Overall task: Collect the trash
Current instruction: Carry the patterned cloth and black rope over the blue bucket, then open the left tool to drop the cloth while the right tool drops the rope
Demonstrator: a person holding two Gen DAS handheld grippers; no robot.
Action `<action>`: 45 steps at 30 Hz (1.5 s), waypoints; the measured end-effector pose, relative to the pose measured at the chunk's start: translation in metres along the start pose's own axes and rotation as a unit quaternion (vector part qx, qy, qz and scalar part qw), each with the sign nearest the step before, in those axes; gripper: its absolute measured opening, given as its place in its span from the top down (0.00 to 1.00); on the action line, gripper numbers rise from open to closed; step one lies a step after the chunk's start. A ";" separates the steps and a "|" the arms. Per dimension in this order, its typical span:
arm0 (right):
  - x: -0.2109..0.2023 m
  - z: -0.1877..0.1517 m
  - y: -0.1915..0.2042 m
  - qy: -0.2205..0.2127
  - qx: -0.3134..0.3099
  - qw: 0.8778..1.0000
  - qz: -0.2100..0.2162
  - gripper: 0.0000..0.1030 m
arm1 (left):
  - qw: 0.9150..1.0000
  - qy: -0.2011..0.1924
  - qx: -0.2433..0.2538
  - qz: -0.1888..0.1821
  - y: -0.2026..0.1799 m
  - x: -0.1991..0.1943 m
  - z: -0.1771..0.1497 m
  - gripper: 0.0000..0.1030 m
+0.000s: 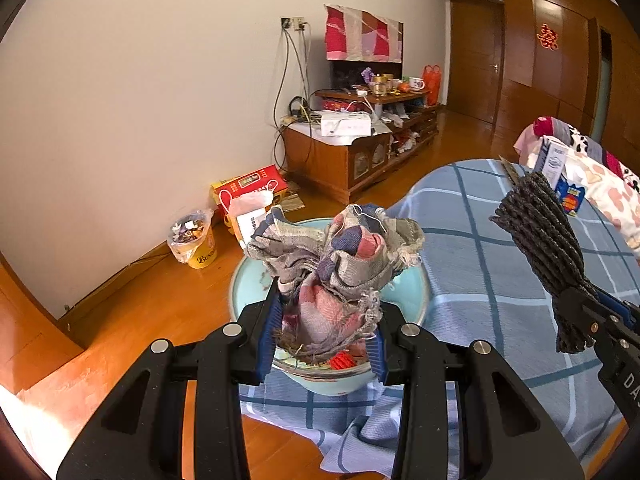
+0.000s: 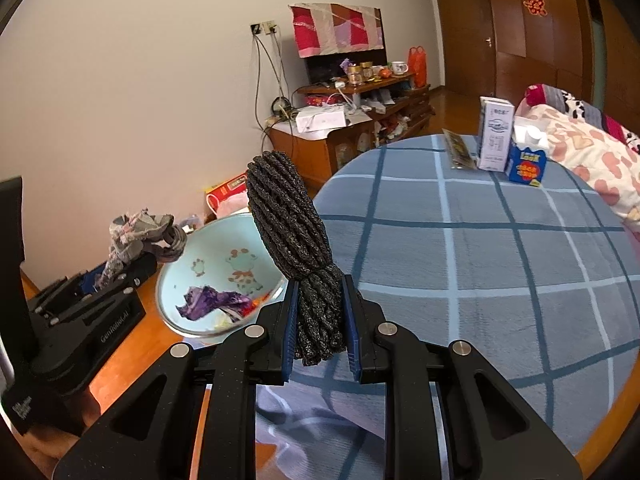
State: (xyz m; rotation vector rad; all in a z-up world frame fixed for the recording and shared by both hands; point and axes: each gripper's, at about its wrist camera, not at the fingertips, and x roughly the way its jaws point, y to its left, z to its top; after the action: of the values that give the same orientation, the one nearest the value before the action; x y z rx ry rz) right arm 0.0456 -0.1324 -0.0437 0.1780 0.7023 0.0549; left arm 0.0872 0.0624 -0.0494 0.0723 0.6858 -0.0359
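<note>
- Bed (image 2: 500, 264): a blue plaid quilt covers it, soft and wrinkled; its near corner droops toward the wood floor (image 1: 132, 320). Most of the quilt top is bare. At the far side stand 2 cartons, a tall white one (image 2: 496, 140) and a short blue one (image 2: 527, 164), with a flat dark packet (image 2: 457, 152) just beside them.
- Basin (image 2: 208, 268): round, pale blue, with a cartoon print inside, sitting at the bed's left edge over the floor. It holds purple scraps (image 2: 216, 300), some orange bits and dry stringy debris.
- Cup (image 1: 194, 240): a yellow tub by the wall, lined with a clear bag and filled with mixed litter, well apart from the basin.
- Rag (image 1: 332, 268): crumpled checked cloth in grey, pink and navy with frayed edges, held above the basin.
- Rope (image 2: 296, 256): a dark grey braided bundle, rough and coarse, standing up from the jaws over the bed's edge, just beside the basin.
- Left gripper (image 1: 324, 340): closed partway on the rag's lower end.
- Right gripper (image 2: 320, 320): clamped narrow around the rope's lower part.
</note>
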 end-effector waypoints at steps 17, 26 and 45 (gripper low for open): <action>0.038 0.022 0.036 0.004 -0.019 1.000 0.024 0.79 | 0.999 0.010 -0.010 0.032 0.014 0.029 0.012 0.64; 0.058 0.028 0.041 0.018 -0.017 0.999 0.026 0.79 | 0.999 0.021 -0.014 0.036 0.014 0.044 0.014 0.64; 0.109 0.028 0.050 0.080 -0.021 0.996 0.040 0.78 | 0.997 0.059 -0.016 0.044 0.018 0.087 0.019 0.64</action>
State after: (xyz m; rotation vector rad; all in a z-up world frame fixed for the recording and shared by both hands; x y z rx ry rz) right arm 0.1479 -0.0750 -0.0832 0.1619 0.8536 0.1623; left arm 0.1676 0.0779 -0.0890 0.0752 0.8005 0.0651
